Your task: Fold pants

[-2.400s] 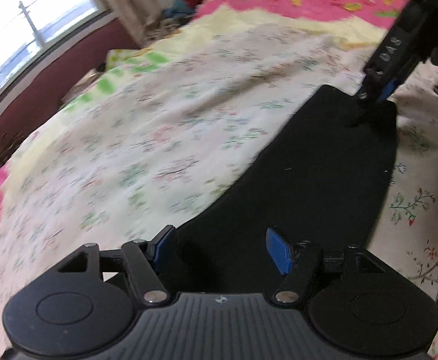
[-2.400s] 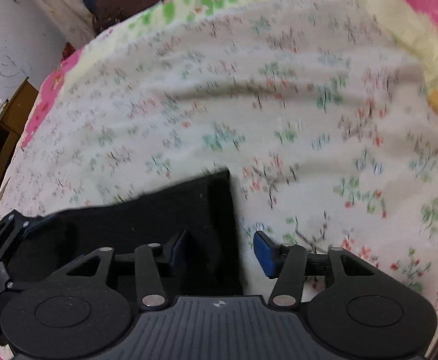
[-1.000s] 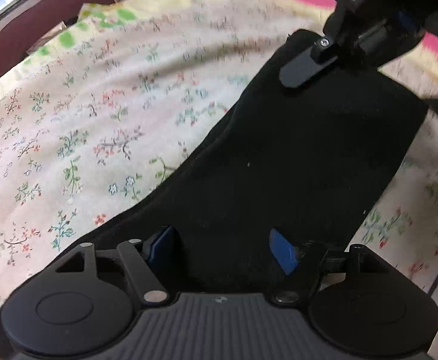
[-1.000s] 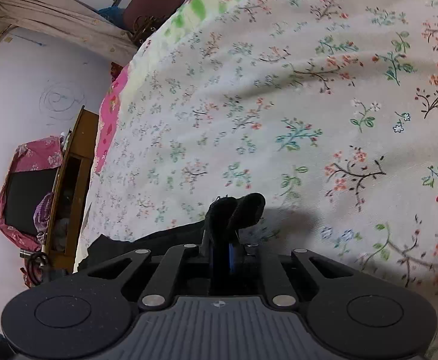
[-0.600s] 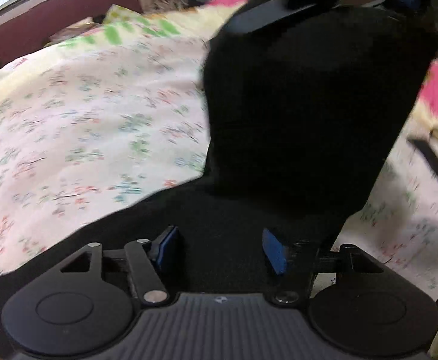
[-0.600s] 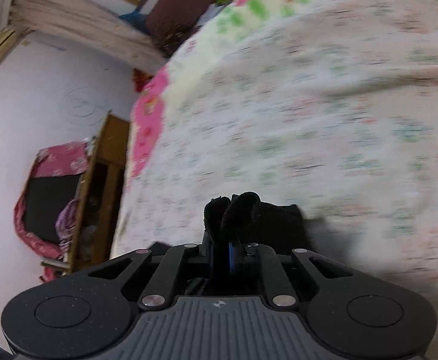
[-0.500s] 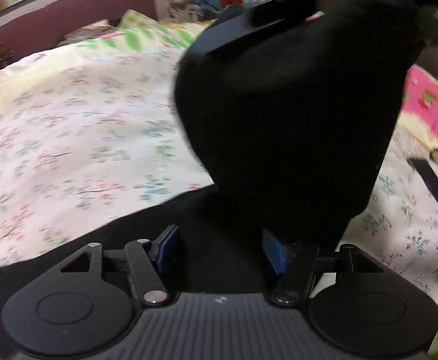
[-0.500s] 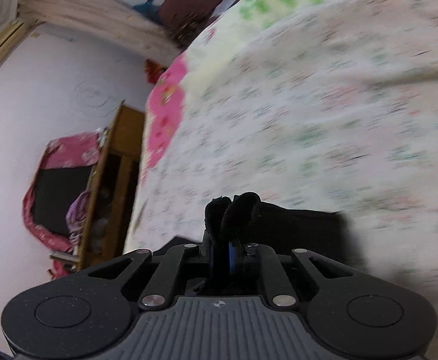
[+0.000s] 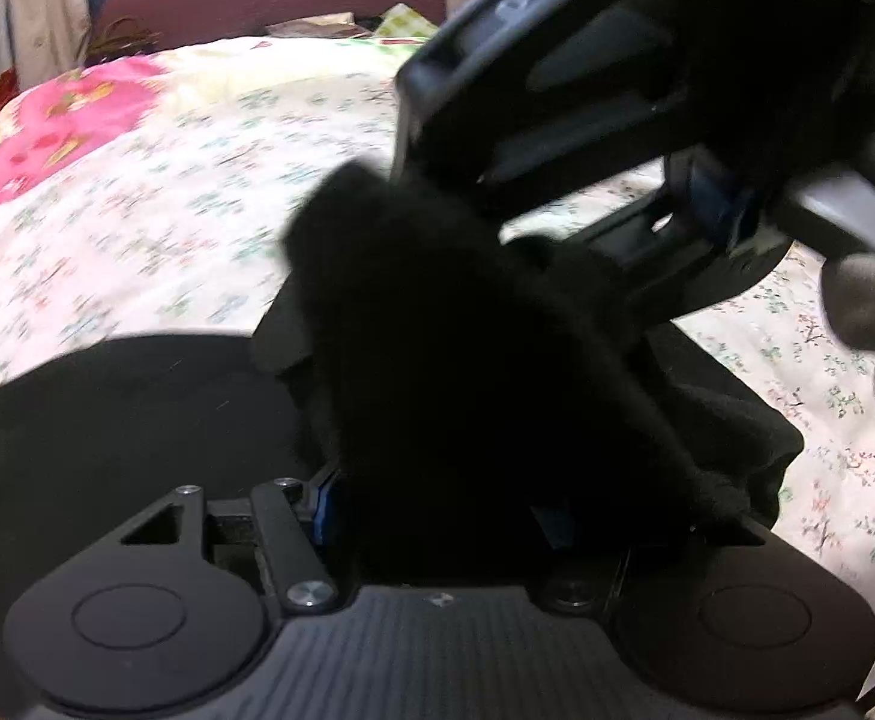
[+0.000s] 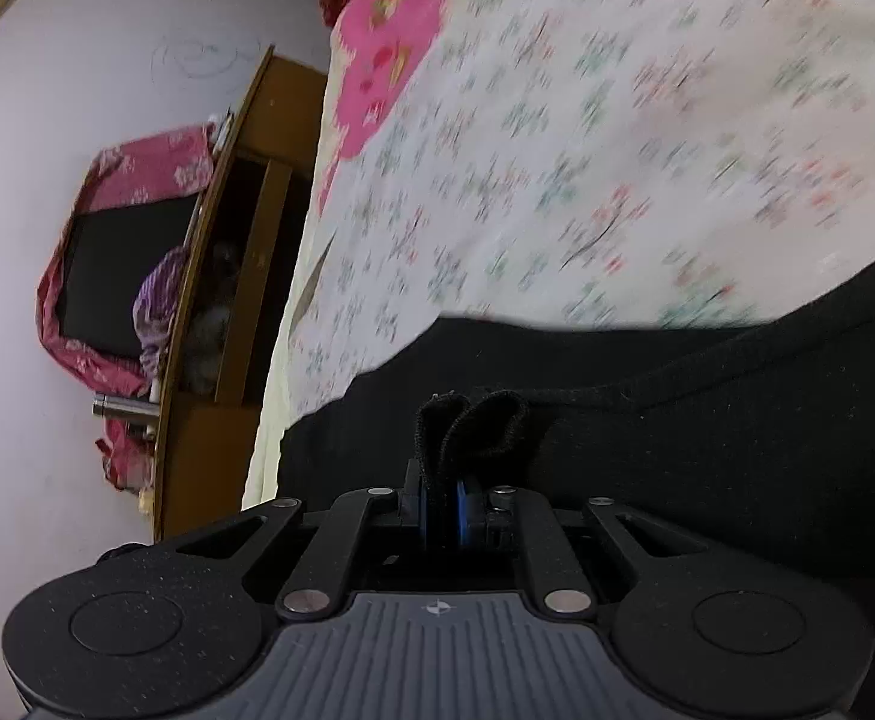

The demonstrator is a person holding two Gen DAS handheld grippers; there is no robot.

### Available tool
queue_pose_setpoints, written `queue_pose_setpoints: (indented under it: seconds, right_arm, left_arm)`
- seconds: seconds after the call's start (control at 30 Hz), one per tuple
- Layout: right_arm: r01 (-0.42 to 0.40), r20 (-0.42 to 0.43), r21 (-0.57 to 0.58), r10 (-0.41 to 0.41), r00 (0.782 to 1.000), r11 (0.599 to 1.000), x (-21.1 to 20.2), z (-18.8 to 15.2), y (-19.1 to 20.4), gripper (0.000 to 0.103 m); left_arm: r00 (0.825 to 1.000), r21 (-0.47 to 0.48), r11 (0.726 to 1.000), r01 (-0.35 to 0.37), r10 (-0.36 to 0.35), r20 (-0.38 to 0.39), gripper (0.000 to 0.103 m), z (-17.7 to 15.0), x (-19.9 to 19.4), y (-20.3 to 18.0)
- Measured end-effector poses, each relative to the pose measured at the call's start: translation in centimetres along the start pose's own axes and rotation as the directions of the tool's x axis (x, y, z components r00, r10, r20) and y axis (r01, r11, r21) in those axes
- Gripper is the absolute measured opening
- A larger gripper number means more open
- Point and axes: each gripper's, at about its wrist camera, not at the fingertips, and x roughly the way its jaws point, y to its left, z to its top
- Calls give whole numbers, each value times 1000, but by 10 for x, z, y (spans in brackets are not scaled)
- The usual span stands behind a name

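- Right tongs [image 10: 440,507] are clamped tight on a doubled edge of the black pants [image 10: 737,432], cloth poking out at twelve o'clock.
- Left tongs [image 9: 437,510] stand fairly wide, with raised cloth bunched between the blue pads [image 9: 323,501]; whether they press on it I cannot tell.
- The rest of the pants lies on the floral bed [image 9: 137,228], spreading toward nine o'clock in the left view.
- To fold well: carry the gripped edge across level, lay it edge-to-edge, then release.
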Motion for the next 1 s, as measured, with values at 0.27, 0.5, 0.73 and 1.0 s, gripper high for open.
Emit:
queue_pose_setpoints:
  seconds: [0.27,0.5,0.73,1.0]
  right_arm:
    - [7,-38,-12,-8,999,1000,46,-8,15,0]
    - [20,-19,12,-19,1000,1000,68,-17,10,17]
    - [-88,-74,-54,84,994,995,54,-27,34,37]
    - [107,91,-130,-96,991,986,-41,-24,8,45]
  left_arm:
    - [999,-12,999,-52,52,-8,68,-21,-11,35]
    - [996,-29,996,-87,86,-34,69,-33,-19,48]
    - [978,-103,977,-185,172,-121,70,-43,-40,52]
    - [964,-215,945,-244,213,-160,70,-31,-52,54]
